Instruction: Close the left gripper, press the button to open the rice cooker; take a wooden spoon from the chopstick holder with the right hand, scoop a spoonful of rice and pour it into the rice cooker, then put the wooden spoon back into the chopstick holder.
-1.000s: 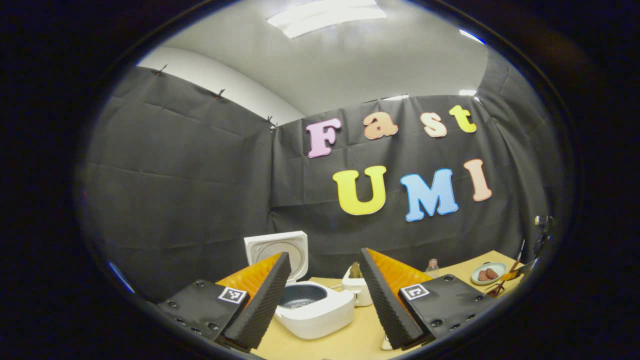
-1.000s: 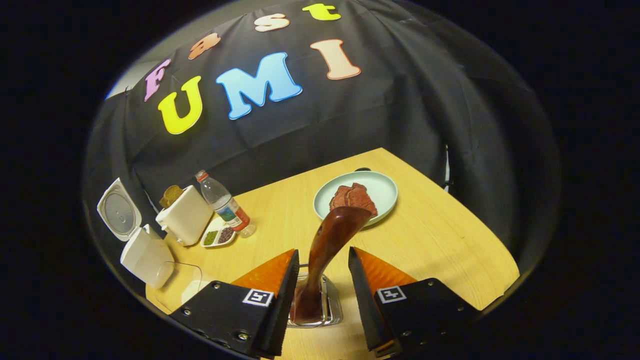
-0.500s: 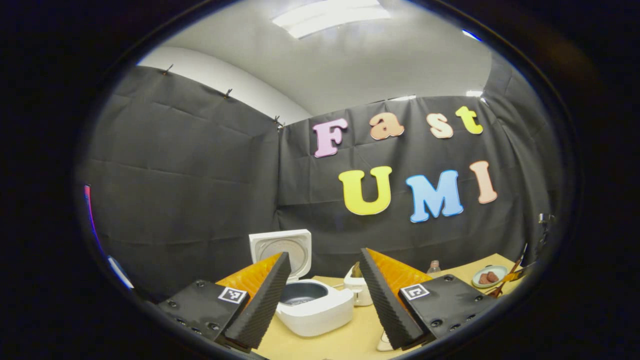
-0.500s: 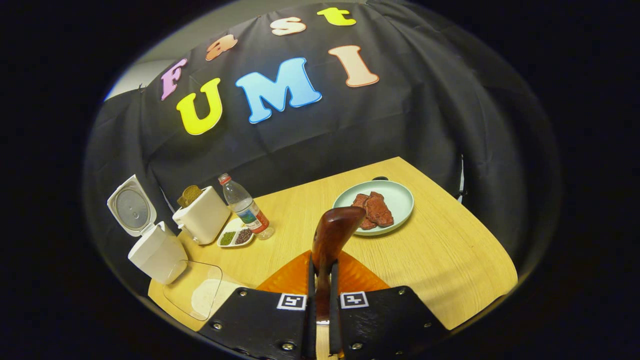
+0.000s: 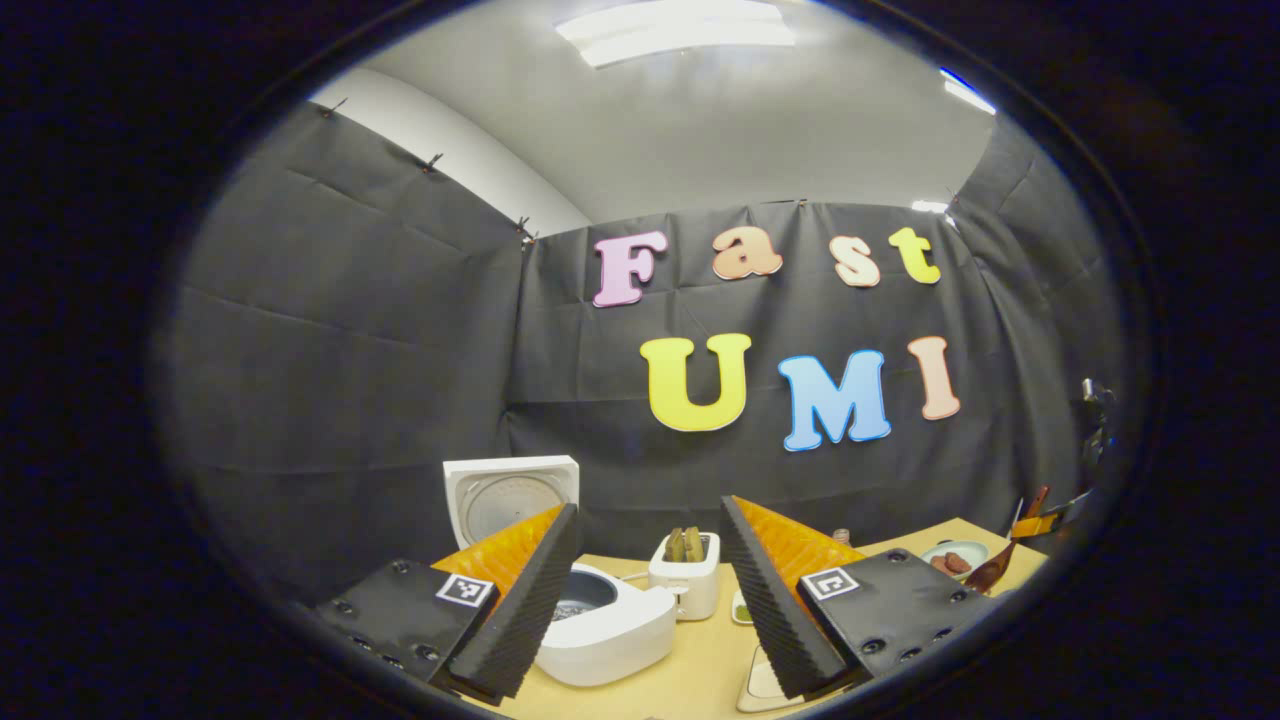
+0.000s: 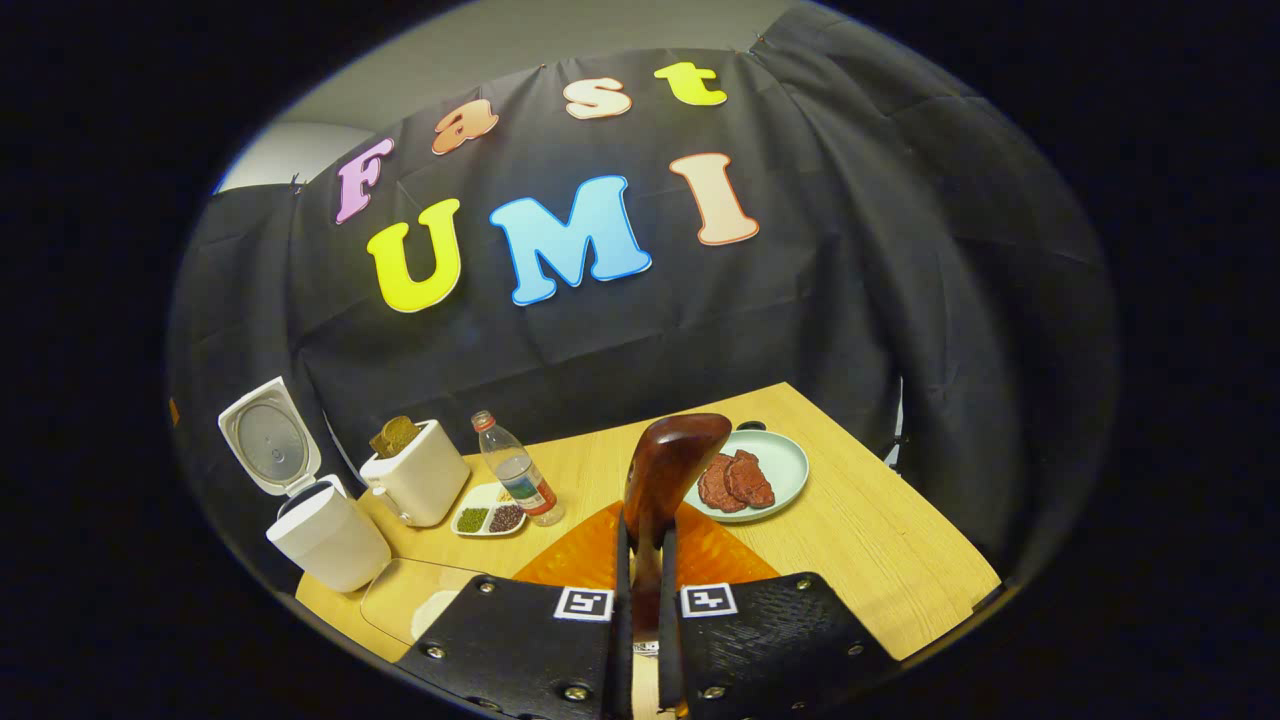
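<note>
My right gripper (image 6: 641, 610) is clamped on the wooden spoon (image 6: 665, 470), both fingers pressing its handle, its end rising straight ahead of them. Just beyond it sits a plate (image 6: 790, 465) with brown pieces. Off to the left stand a bottle (image 6: 516, 480), a toaster (image 6: 420, 480) and the rice cooker (image 6: 325, 540), lid up. My left gripper (image 5: 648, 590) is spread wide, holding nothing; the rice cooker (image 5: 610, 625) lies between its fingers, farther on.
</note>
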